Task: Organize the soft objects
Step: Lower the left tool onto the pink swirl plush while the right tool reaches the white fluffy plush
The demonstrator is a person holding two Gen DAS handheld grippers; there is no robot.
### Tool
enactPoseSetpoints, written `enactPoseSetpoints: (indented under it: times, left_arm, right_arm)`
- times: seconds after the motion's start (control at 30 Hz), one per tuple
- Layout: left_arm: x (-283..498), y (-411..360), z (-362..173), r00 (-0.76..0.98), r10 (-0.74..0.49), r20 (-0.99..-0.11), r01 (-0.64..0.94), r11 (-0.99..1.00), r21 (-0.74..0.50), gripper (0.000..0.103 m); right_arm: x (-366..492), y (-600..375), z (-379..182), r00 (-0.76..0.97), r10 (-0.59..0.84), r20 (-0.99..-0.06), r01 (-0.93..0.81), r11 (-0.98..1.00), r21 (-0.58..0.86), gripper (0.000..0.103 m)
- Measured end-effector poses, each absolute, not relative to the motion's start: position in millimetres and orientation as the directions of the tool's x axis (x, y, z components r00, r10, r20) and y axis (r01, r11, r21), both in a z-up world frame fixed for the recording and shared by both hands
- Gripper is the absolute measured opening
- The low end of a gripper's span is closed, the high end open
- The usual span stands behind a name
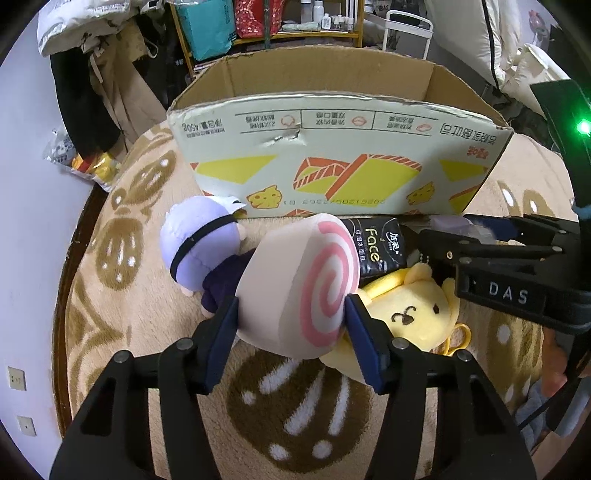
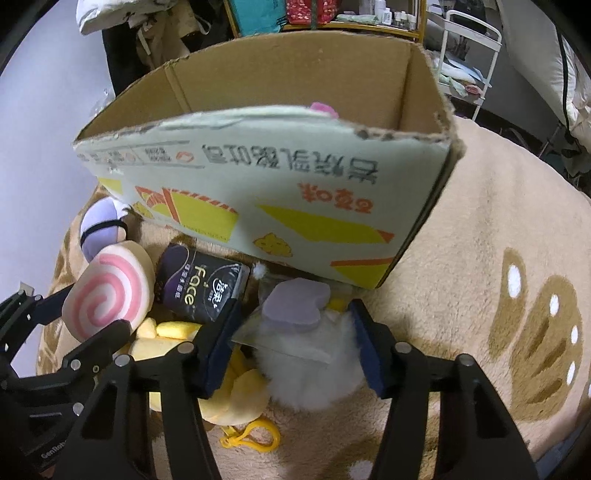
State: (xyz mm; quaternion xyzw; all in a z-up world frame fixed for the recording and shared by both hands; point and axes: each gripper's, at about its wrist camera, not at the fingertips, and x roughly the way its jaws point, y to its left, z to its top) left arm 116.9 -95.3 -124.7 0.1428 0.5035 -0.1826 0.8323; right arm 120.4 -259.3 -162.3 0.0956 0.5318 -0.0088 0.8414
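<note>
My left gripper [image 1: 291,317] is shut on a pink swirl roll plush [image 1: 299,284], which also shows in the right wrist view [image 2: 107,291]. My right gripper [image 2: 295,325] is closed around a white fluffy toy with a purple top in a clear bag [image 2: 306,347]. A yellow dog plush [image 1: 410,310] with a yellow clip [image 2: 255,435] lies between them. A purple-headed doll [image 1: 203,243] lies to the left. A black Face tissue pack [image 2: 203,288] rests against the open cardboard box [image 1: 343,155]. Something pink [image 2: 325,108] peeks from inside the box.
Everything sits on a beige fleece blanket with brown paw prints [image 2: 517,314]. Behind the box stand hanging clothes [image 1: 96,85], a yellow shelf [image 1: 273,33] and a white cart [image 2: 465,48]. The right gripper's body [image 1: 517,266] shows at the right.
</note>
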Motion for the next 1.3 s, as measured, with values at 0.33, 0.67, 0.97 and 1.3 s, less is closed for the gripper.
enactPoseSetpoints:
  times: [0.33, 0.67, 0.97, 1.3]
  left_arm:
    - [115, -95, -118, 0.437, -0.173, -0.883, 0.441, 0.897, 0.042, 0.057]
    - [110, -99, -116, 0.462, -0.164, -0.871, 0.449, 0.891, 0.070, 0.053]
    - [110, -94, -116, 0.446, -0.183, -0.876, 0.435, 0.900, 0.034, 0.044]
    - [115, -91, -117, 0.444, -0.181, -0.878, 0.419, 0.908, 0.024, 0.044]
  right_arm:
    - [123, -259, -159, 0.409, 0.086, -0.908, 0.097, 0.986, 0.137, 0.058]
    - [139, -268, -157, 0.394, 0.137, -0.909, 0.107, 0.975, 0.194, 0.058]
    - [144, -266, -151, 0.382, 0.139, -0.914, 0.096, 0.977, 0.189, 0.055]
    - [142, -277, -153, 0.385, 0.174, -0.906, 0.123, 0.964, 0.237, 0.055]
